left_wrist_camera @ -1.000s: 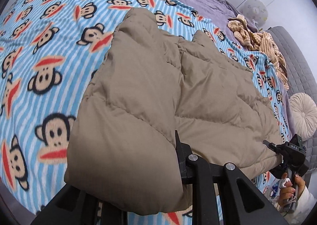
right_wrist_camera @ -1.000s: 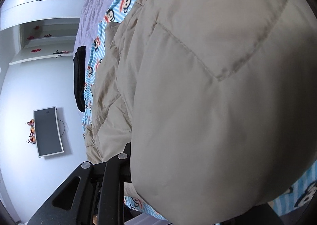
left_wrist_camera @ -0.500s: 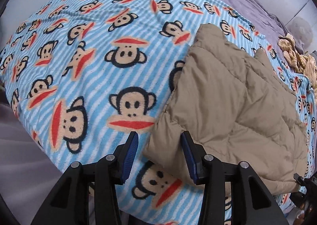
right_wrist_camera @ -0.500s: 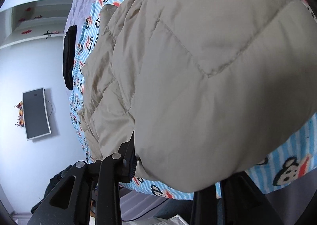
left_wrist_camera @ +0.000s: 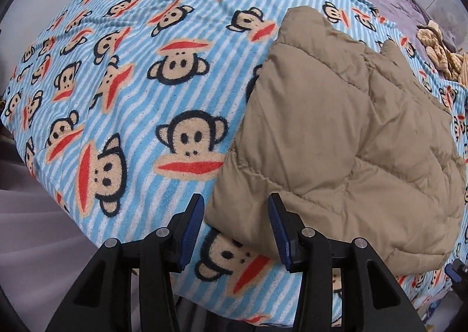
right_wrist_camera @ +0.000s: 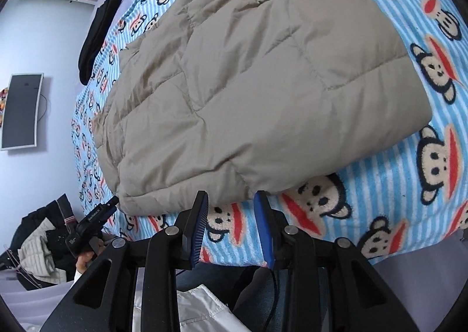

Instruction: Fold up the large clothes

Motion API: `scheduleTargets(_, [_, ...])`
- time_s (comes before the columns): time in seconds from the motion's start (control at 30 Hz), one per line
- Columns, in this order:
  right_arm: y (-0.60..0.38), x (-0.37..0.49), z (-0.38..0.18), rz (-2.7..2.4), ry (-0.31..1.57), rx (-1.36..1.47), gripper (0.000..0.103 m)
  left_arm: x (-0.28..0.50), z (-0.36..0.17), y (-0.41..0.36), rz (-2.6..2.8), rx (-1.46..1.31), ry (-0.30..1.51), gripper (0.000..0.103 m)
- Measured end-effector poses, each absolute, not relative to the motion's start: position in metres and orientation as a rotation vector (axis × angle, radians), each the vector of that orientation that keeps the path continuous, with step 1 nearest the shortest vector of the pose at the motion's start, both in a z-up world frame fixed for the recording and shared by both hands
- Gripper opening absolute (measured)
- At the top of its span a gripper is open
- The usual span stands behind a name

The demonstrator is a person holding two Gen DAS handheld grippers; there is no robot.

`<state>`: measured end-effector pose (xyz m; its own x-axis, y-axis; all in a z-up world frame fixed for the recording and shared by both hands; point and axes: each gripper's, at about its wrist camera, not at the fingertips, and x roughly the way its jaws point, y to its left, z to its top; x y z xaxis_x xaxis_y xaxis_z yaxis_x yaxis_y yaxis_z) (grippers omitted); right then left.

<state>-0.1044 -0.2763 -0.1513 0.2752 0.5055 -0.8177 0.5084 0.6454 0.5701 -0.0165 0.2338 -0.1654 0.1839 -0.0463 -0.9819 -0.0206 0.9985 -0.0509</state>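
A wide stretch of bare blanket is left open to the left of the jacket in the left wrist view, with nothing standing on it. The middle of the bed is taken up by the jacket, folded and puffy. Between the jacket's near edge and the bed's edge only a narrow strip of blanket is left free; both the left gripper and the right gripper are held there with jaws apart, nothing pressed between the pads. Far passage is narrowed by a black garment at the blanket's far edge and a tan knit heap beyond the jacket.
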Motion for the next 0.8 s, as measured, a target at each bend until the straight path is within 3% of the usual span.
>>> scheduleTargets(0.27, [-0.266, -0.086, -0.140, 0.058, 1.337, 0.929, 0.037, -0.027, -0.132, 0.205, -0.049, -0.012, 1.347, 0.049])
scheduleTargets(0.33, [-0.264, -0.085, -0.140, 0.060, 1.345, 0.925, 0.041, -0.033, -0.127, 0.201, -0.047, -0.006, 1.334, 0.092])
scheduleTargets(0.37, [-0.263, -0.083, -0.140, 0.061, 1.350, 0.923, 0.041, -0.036, -0.123, 0.199, -0.037, 0.000, 1.315, 0.097])
scheduleTargets(0.7, [-0.263, -0.092, -0.139, 0.100, 1.359, 0.894, 0.050, -0.063, -0.110, 0.181, -0.017, 0.072, 1.292, 0.097])
scheduleTargets(0.8, [-0.265, -0.095, -0.136, 0.109, 1.351, 0.894, 0.062, -0.065, -0.107, 0.178, -0.029, 0.085, 1.285, 0.097])
